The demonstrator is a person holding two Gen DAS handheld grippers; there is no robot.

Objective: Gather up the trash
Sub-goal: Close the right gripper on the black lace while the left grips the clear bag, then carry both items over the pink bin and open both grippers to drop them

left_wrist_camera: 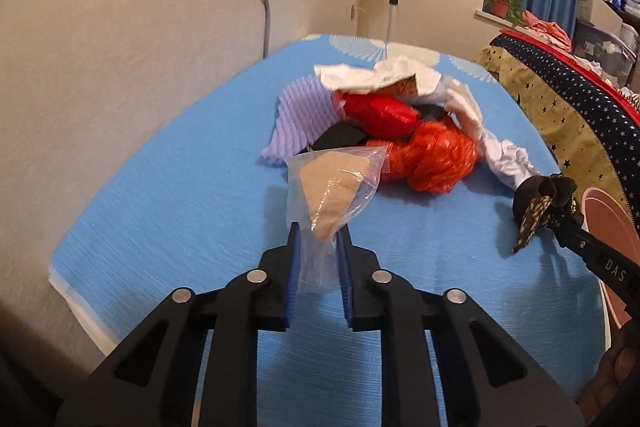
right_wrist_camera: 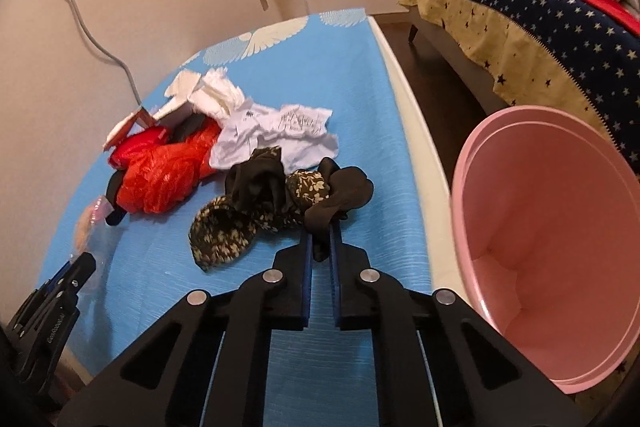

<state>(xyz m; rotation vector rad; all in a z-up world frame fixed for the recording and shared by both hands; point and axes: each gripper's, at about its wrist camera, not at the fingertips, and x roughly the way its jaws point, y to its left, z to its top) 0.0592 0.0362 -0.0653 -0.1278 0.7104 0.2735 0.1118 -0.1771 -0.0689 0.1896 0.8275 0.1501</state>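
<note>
Left wrist view: the left gripper point(left_wrist_camera: 319, 237) points down over the blue mattress point(left_wrist_camera: 168, 227), its two blue pads clamped on the lower end of a clear zip bag point(left_wrist_camera: 332, 191) that holds something tan. Behind the bag sits one heap of trash: a lilac ribbed sheet point(left_wrist_camera: 298, 123), two red plastic bags point(left_wrist_camera: 404, 135) and crumpled white paper point(left_wrist_camera: 472, 115). At the right edge the other tool's black arm bears the letters "DAS".

Right wrist view: the neighbouring tool at lower left carries small white lettering too blurred to read. The right gripper point(right_wrist_camera: 320, 235) tilts downward, jaws pinched on a black cloth point(right_wrist_camera: 344, 195) joined to a black-and-cream patterned fabric point(right_wrist_camera: 224, 235) lying on the mattress. One pink bin point(right_wrist_camera: 560, 227) stands to the right, beside the mattress edge.
</note>
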